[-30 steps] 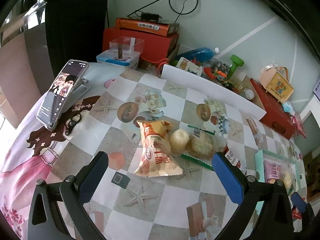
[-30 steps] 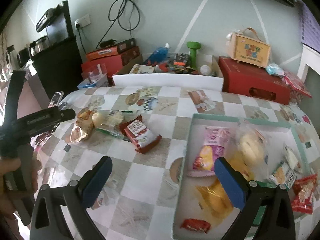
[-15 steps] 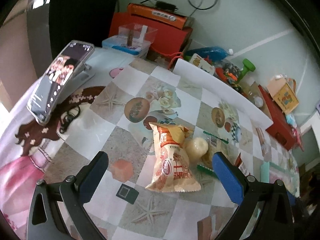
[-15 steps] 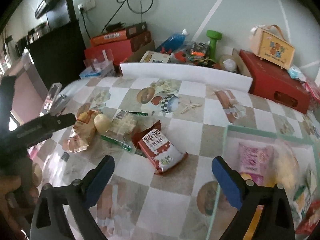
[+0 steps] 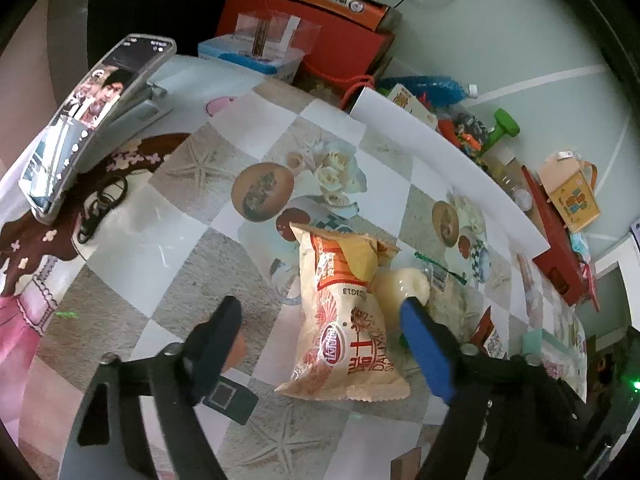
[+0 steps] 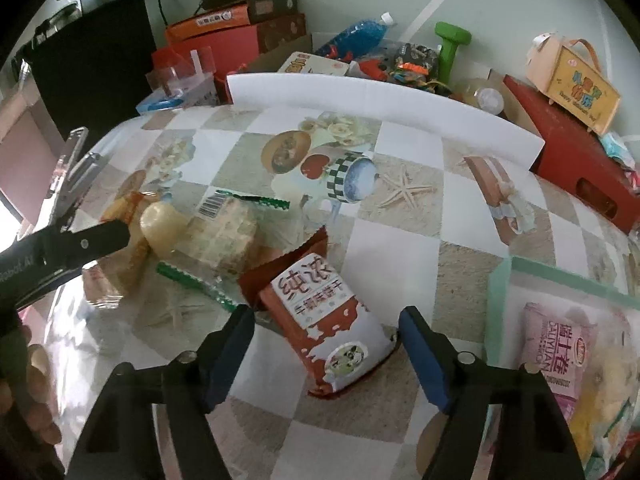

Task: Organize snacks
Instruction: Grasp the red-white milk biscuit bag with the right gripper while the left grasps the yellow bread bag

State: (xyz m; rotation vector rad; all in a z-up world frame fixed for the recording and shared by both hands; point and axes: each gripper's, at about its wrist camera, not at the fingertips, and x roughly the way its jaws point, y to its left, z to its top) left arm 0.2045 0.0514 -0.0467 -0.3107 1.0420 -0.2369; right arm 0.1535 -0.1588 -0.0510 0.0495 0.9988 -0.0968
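**Both grippers closing over snack packets on the checked tablecloth**

Left gripper (image 5: 320,312) angled down over an orange-and-cream snack bag (image 5: 347,322), jaws partly open and closing, the bag lying between them on the tablecloth (image 5: 168,240). Left pad clear of the bag; right fingertip (image 5: 416,320) at the edge of a pale round cake (image 5: 402,286) that lies just beside the bag, contact there hard to judge. Nothing gripped yet.

Right gripper (image 6: 326,326) likewise tilted down, jaws about half open and closing around a red-and-white milk-biscuit packet (image 6: 324,320), neither pad visibly pressing on it. Packet flat on the cloth, near the mint-green tray (image 6: 496,292) at the right, which already holds a pink snack bag (image 6: 560,344) and other packets. Wafer pack in clear wrap with green edging (image 6: 228,232) just behind the red packet, touching the round cake.

Phone on a stand (image 5: 92,120) at the far left of the table, well apart from the snacks. White foam board (image 6: 380,96) along the back edge.
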